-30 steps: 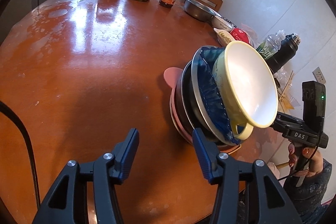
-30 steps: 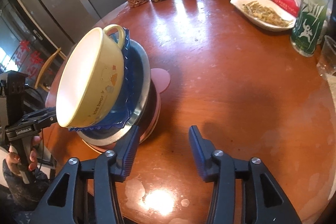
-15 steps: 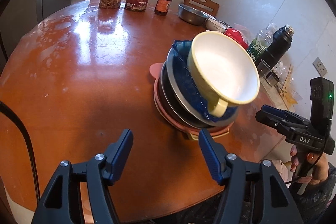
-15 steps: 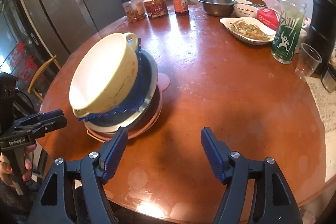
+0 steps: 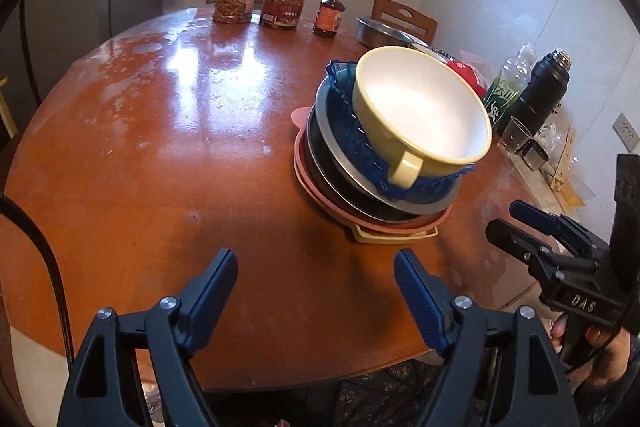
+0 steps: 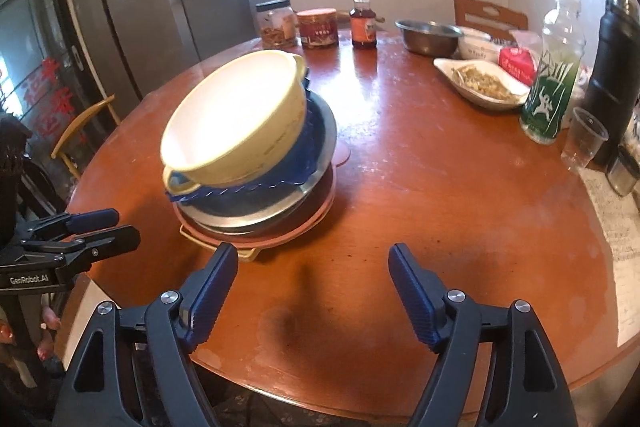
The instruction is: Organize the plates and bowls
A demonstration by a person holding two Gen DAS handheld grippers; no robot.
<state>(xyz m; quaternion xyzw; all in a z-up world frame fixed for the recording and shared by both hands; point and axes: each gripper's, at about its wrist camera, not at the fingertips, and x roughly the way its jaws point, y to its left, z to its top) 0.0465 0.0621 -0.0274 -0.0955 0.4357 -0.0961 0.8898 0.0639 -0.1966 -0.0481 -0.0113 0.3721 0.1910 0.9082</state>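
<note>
— Two grippers, both empty with jaws wide apart: where does the stack lie from you?

— Ahead, between them: right of your left gripper [image 5: 316, 291], left of your right gripper [image 6: 310, 287], about equally near. The yellow handled bowl [image 5: 420, 111] tilts atop a blue dish [image 5: 352, 143], steel plate [image 6: 288, 199] and pink plate [image 5: 384, 223] on the round table [image 5: 160, 147].
</note>
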